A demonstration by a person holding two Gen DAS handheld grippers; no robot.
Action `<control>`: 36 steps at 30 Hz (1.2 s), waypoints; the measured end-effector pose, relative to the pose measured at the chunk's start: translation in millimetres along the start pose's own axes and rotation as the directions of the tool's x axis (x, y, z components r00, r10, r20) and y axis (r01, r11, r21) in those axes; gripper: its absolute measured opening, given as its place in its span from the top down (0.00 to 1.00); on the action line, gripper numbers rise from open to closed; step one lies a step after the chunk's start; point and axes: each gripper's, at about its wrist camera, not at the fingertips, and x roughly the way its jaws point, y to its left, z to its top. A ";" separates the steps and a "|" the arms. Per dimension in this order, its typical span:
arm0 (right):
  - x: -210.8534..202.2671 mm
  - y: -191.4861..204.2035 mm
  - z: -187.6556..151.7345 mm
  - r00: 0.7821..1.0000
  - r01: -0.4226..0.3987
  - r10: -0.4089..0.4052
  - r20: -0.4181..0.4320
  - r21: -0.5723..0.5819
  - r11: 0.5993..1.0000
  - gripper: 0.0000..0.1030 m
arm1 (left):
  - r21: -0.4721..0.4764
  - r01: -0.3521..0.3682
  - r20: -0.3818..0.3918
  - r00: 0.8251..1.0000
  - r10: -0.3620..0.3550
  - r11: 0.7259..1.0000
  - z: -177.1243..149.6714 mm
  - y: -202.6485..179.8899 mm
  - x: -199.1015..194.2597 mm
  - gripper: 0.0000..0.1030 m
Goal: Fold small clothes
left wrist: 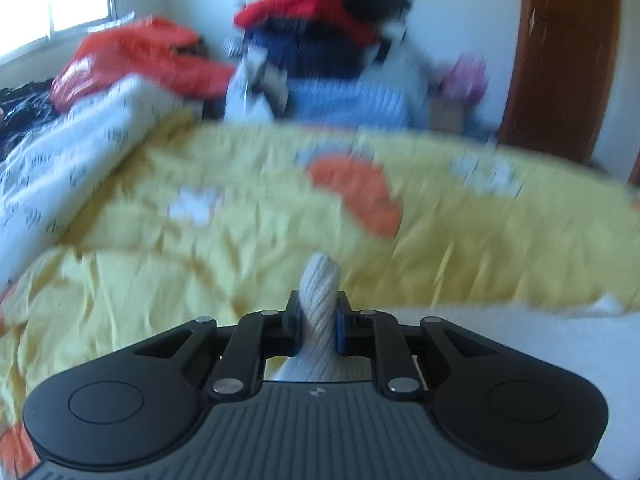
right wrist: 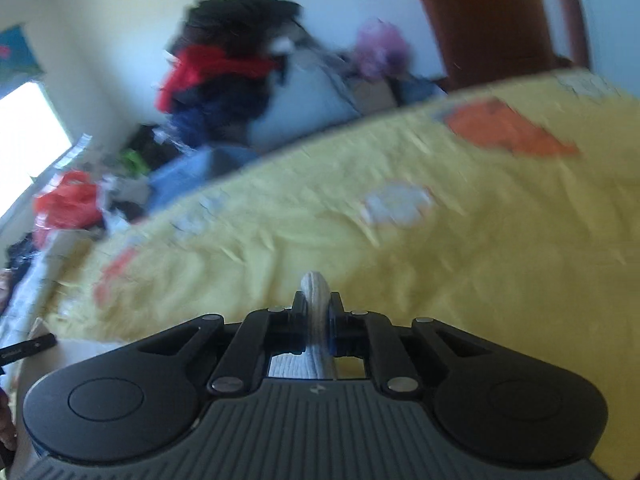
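Note:
A cream ribbed knit garment (left wrist: 320, 300) is pinched between the pads of my left gripper (left wrist: 318, 316), with a bunched fold sticking up past the fingertips. More of its pale fabric (left wrist: 500, 332) spreads out to the right below the gripper. In the right wrist view my right gripper (right wrist: 318, 318) is shut on another fold of the same cream knit (right wrist: 316, 292), and ribbed cloth (right wrist: 292, 366) shows under the jaws. Both grippers hover over a yellow bedspread (left wrist: 240, 240) with orange and white prints. Both pictures are blurred.
A tall heap of red, navy and black clothes (left wrist: 320, 28) stands behind the bed, with a red plastic bag (left wrist: 132, 56) to its left and a brown wooden door frame (left wrist: 560, 52) on the right. A white patterned quilt (left wrist: 60, 168) lies along the bed's left side.

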 end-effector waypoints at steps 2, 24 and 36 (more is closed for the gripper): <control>-0.6 0.5 -12.4 0.999 0.029 -0.029 -0.029 0.016 0.999 0.73 | -0.006 0.007 0.009 1.000 -0.007 1.000 -4.3 2.4 -11.3 0.82; -179.5 -15.0 -195.9 0.973 -0.229 0.216 0.076 0.353 0.907 0.27 | -0.686 0.409 0.227 0.906 -0.358 0.601 -188.7 102.8 -139.8 0.06; -146.2 -4.1 -189.1 0.974 -0.216 0.165 0.156 0.416 0.883 0.76 | -0.618 0.322 0.172 0.946 -0.276 0.717 -170.6 95.1 -150.1 0.72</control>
